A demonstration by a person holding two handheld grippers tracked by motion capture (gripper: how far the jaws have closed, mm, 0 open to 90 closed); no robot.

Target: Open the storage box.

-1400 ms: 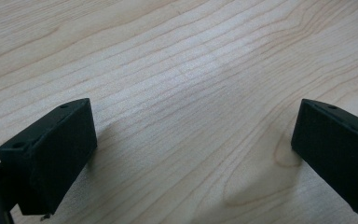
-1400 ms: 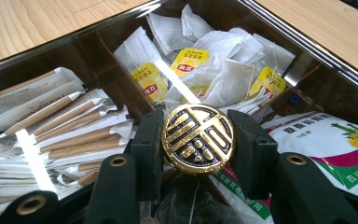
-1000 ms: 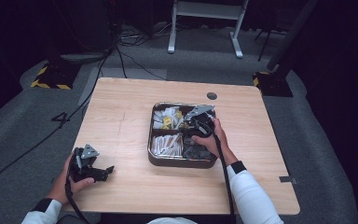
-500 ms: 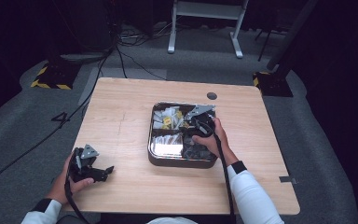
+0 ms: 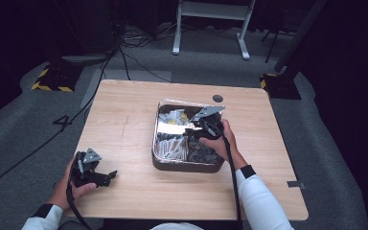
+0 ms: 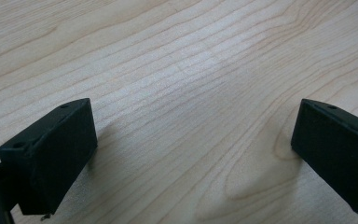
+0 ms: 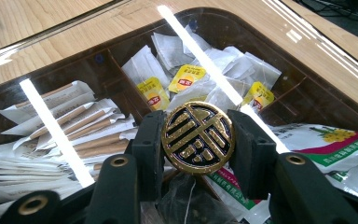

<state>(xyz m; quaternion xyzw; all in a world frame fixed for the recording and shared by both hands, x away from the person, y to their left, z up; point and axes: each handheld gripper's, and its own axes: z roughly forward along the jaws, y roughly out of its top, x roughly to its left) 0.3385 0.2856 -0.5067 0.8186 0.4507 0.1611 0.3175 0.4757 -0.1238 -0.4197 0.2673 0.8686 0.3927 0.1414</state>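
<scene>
A dark metal box stands at the table's middle, under a clear lid that mirrors two light strips. My right gripper is shut on the lid's round black-and-gold knob, one jaw on either side; from above this gripper hangs over the box's right half. Through the lid I see yellow-tagged tea bags, paper-wrapped sticks and printed sachets. My left gripper rests on the table's front left, open, with bare wood between its jaws.
A small dark round disc sits in the tabletop behind the box. Bare wood stretches left of the box. Beyond the table, cables lie on grey carpet and a white stand is at the back.
</scene>
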